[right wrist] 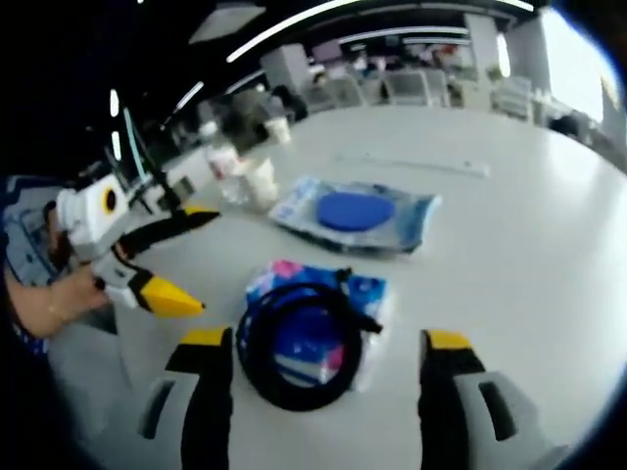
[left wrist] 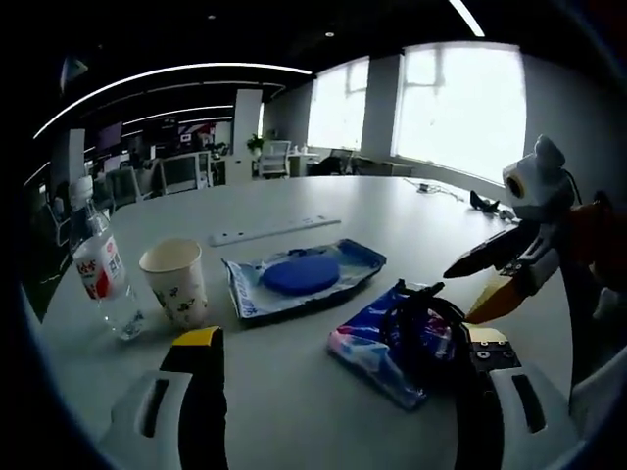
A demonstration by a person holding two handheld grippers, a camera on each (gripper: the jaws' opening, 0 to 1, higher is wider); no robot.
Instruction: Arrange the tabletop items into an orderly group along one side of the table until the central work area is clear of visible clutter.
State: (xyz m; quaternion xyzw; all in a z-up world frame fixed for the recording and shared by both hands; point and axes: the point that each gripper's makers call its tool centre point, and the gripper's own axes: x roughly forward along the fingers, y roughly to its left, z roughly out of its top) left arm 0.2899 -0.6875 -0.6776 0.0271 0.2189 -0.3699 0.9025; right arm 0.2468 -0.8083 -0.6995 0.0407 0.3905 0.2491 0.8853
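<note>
A black coiled cable [left wrist: 421,328] [right wrist: 294,343] lies on a blue and pink packet [left wrist: 367,348] [right wrist: 367,294]. Beyond it sits a blue round pad on a clear wrapper [left wrist: 302,274] [right wrist: 353,211]. A paper cup [left wrist: 176,282] [right wrist: 263,181] and a water bottle [left wrist: 98,264] [right wrist: 220,157] stand side by side further off. My left gripper [left wrist: 345,338] [right wrist: 208,262] is open, low over the table before the packet. My right gripper [right wrist: 325,341] [left wrist: 458,292] is open too, its jaws either side of the cable coil, holding nothing.
A long white strip [left wrist: 274,229] [right wrist: 411,164] lies flat on the round white table [left wrist: 392,211] behind the wrapper. Small dark items [left wrist: 485,204] sit near the far edge by the windows. Office desks and chairs stand beyond. A hand [right wrist: 49,299] holds the left gripper.
</note>
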